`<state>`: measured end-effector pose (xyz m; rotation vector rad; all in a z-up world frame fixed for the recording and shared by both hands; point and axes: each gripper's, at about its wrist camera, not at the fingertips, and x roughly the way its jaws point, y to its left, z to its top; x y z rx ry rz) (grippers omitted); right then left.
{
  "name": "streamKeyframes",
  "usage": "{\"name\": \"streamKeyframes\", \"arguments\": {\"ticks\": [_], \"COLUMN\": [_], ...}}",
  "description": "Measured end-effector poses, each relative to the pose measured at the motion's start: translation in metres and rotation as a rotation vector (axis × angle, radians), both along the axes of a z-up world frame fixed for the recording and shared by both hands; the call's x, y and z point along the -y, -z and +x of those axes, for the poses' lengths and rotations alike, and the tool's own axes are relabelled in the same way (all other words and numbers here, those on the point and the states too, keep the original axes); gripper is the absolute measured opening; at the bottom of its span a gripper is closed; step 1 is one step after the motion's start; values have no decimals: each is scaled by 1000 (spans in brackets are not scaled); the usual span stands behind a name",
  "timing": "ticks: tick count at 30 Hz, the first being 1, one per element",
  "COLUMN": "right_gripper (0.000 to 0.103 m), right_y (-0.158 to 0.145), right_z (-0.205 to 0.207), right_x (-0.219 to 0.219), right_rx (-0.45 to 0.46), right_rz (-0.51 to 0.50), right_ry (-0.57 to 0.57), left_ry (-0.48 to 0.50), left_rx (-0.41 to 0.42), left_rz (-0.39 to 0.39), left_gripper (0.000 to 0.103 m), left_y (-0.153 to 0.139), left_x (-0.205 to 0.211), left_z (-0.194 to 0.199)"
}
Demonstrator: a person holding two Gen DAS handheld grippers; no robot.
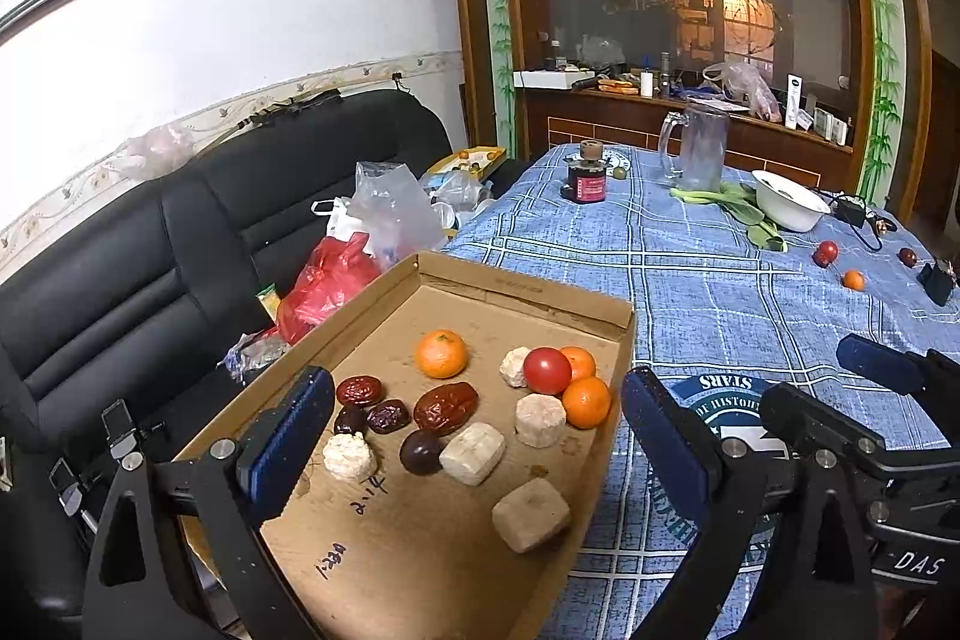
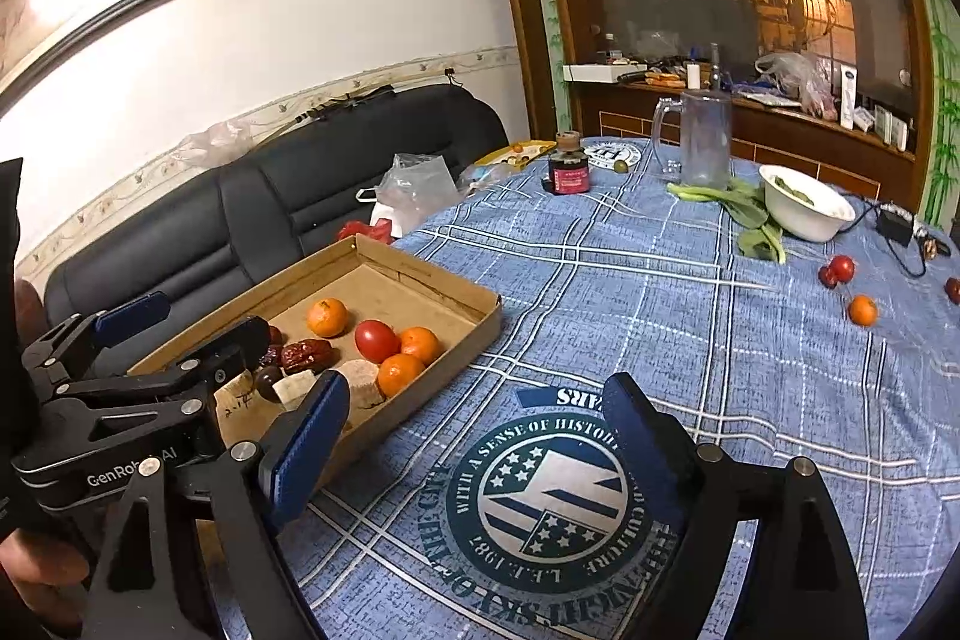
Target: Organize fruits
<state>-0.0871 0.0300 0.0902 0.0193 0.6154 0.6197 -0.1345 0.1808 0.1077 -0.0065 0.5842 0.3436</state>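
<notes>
A shallow brown cardboard tray sits at the sofa-side edge of a table under a blue plaid cloth, gathering the fruit: three small orange mandarins, one alone at the tray's twelve o'clock, a glossy red tomato touching two of them, wrinkled dark-red dried dates and pale, crumbly beige blocks toward six o'clock. The sorting looks well along but unfinished, since a stray orange mandarin and small red fruits lie well apart from the tray at about two o'clock on the cloth, near a white bowl with green leaves. The left gripper hangs over the tray's near end, its blue-padded jaws spread wide and pinching nothing; the right gripper hovers over the cloth's round printed emblem, jaws likewise parted and empty, probably freed for the next pick. The left wrist view lays the tray's contents out plainly, down to handwriting on the cardboard; the right wrist view hides several pieces behind the left gripper's black frame, yet shows the stray fruit more clearly, and a clear glass mug at twelve o'clock.
</notes>
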Motion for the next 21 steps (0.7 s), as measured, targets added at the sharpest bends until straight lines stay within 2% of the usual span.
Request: {"name": "streamKeyframes", "arguments": {"ticks": [21], "right_gripper": [90], "right_y": [5], "right_z": [-4], "right_x": [-10], "right_rx": [2], "right_rz": [-22], "right_ry": [-33], "left_ry": [-15], "left_rx": [-12], "left_rz": [-17], "left_gripper": [96], "left_y": [3], "left_x": [-6], "left_z": [-2]}}
